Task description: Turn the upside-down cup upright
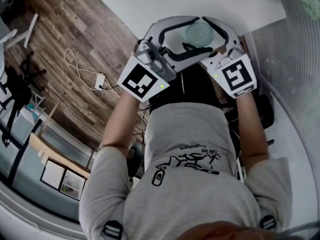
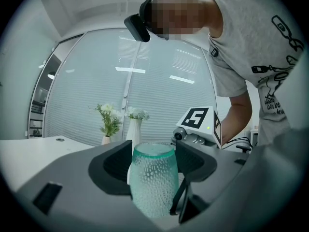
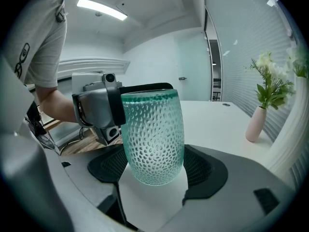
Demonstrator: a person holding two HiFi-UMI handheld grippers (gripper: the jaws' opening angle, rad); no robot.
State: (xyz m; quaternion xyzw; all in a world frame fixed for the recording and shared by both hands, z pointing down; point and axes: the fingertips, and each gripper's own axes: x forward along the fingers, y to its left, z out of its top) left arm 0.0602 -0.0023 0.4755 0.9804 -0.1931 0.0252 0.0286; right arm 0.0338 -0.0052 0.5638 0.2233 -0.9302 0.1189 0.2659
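Far left: wooden floor (image 1: 75, 34) with a white cable (image 1: 80, 69) lying loose on it. Left gripper (image 2: 153, 161) is held over the edge of the white table (image 1: 150, 4), marker cube (image 1: 142, 81) facing up. Its jaws are closed on the cup (image 1: 200, 32), with both dark pads (image 2: 113, 166) pressed to the cup's sides in the left gripper view. The cup is teal, see-through and dimpled, and sits dead centre between the two grippers. Its axis is roughly vertical, with the wider end and its darker band on top and the narrower rounded end down. Can't confirm which end is the mouth. Can't tell if the base touches the table or hangs just above it. Right gripper (image 3: 155, 170) comes in from the opposite side, facing the left one. Its jaws are also closed in on the cup, pads flanking the lower body, and they look to be in contact. From the right gripper view, the left gripper's black jaw reaches the cup's upper part. The person's grey T-shirt (image 1: 190, 174) fills the lower middle of the head view. Further right on the table, well apart from the cup: pink vase (image 3: 254, 123) with flowers (image 3: 270, 81), upright.
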